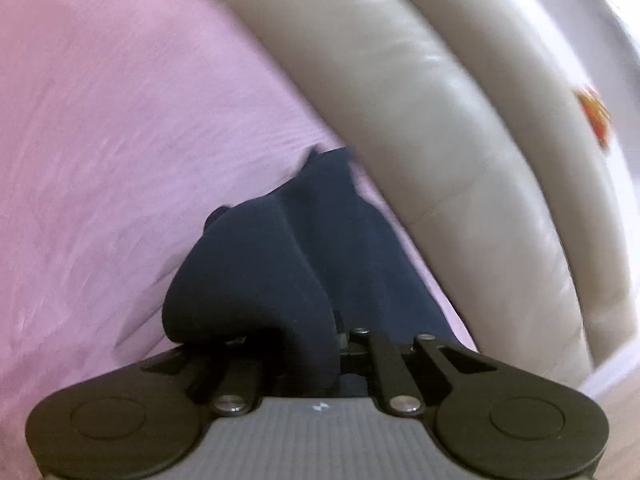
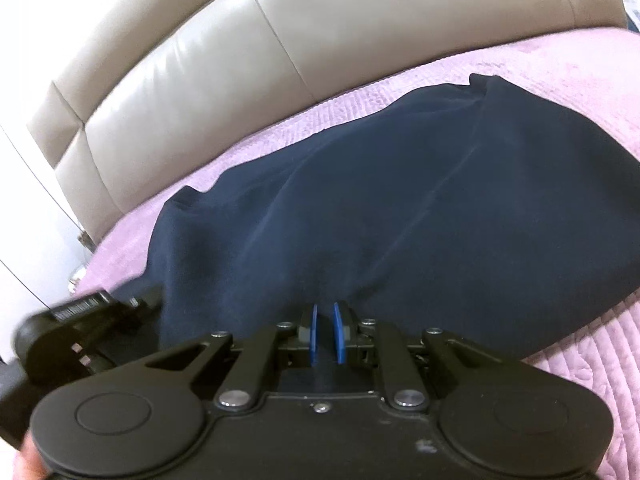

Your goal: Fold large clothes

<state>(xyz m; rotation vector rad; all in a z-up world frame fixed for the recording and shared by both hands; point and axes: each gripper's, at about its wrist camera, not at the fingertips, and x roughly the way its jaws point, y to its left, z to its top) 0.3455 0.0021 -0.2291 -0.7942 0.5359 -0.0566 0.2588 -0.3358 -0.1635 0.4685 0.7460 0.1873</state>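
Navy garment [image 2: 400, 208] lies on the pink quilted cover [image 2: 580, 80] beside the beige headboard [image 2: 200, 60], each gripper, left [image 1: 320, 344] and right [image 2: 325, 334], clenched on its near edge, so both should lift evenly, keeping the cloth taut.

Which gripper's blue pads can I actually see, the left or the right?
The right gripper: its blue pads show, nearly together, at the navy garment's edge. The left gripper's jaws are buried under bunched navy cloth.
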